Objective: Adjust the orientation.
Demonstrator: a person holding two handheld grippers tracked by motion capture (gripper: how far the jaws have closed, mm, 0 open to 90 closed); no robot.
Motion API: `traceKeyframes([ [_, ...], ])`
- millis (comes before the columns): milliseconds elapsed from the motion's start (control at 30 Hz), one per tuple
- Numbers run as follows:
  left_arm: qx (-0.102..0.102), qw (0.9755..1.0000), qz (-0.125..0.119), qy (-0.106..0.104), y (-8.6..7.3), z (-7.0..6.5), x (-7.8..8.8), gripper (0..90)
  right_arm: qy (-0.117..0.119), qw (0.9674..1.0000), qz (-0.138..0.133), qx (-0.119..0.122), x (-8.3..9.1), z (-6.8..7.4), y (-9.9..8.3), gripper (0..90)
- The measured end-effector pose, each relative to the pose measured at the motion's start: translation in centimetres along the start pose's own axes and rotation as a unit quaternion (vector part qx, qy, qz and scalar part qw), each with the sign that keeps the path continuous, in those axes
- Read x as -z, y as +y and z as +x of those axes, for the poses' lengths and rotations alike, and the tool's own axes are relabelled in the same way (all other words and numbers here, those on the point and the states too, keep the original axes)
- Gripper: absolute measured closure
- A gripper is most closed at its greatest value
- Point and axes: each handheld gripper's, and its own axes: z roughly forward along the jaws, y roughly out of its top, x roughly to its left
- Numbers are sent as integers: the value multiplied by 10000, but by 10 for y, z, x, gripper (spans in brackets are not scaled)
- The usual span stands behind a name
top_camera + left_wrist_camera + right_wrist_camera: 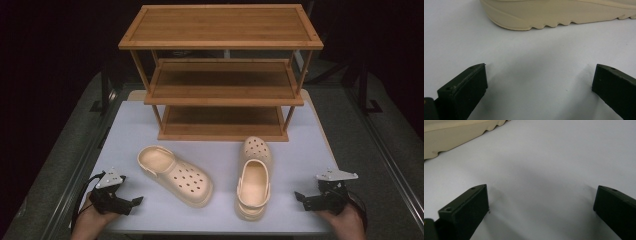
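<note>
Both clogs on the table, centre-bottom of the high view: left clog (176, 175) lies angled, right clog (254, 178) toe toward the rack (222, 70) | shelves bare, so I judge nothing shelved yet | my left gripper (131, 202) and right gripper (300, 199) rest at bottom corners, jaws spread wide, holding nothing.
</note>
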Motion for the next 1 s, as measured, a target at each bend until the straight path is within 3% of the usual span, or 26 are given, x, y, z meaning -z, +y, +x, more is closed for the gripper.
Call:
traceKeyframes([
  [433,14,10000,-9,20,0,0,1,13,-10,10000,-17,-21,0,0,0,0],
  [533,-28,9997,-234,-65,-1,0,6,198,-13,10000,-27,-14,0,0,-1,0],
  [600,-57,9997,-240,-49,-1,1,7,284,-15,10000,-30,-13,0,0,-1,0],
  [633,-75,9996,-254,-109,-1,1,9,284,-15,10000,-30,-13,0,0,-1,0],
  [667,-48,9991,-338,-253,0,2,13,431,-10,10000,-33,-15,0,0,-1,0],
  [833,-92,9974,-478,-531,7,-3,24,799,-10,10000,-33,-15,0,0,-1,0],
  [867,-99,9970,-499,-587,9,-5,25,799,-10,10000,-35,-16,0,0,-1,0],
  [933,-138,9956,-539,-754,19,-13,30,900,-11,10000,-35,-15,0,0,-1,0],
  [1000,-183,9947,-564,-837,25,-17,30,900,-10,10000,-35,-15,0,0,-1,0],
])
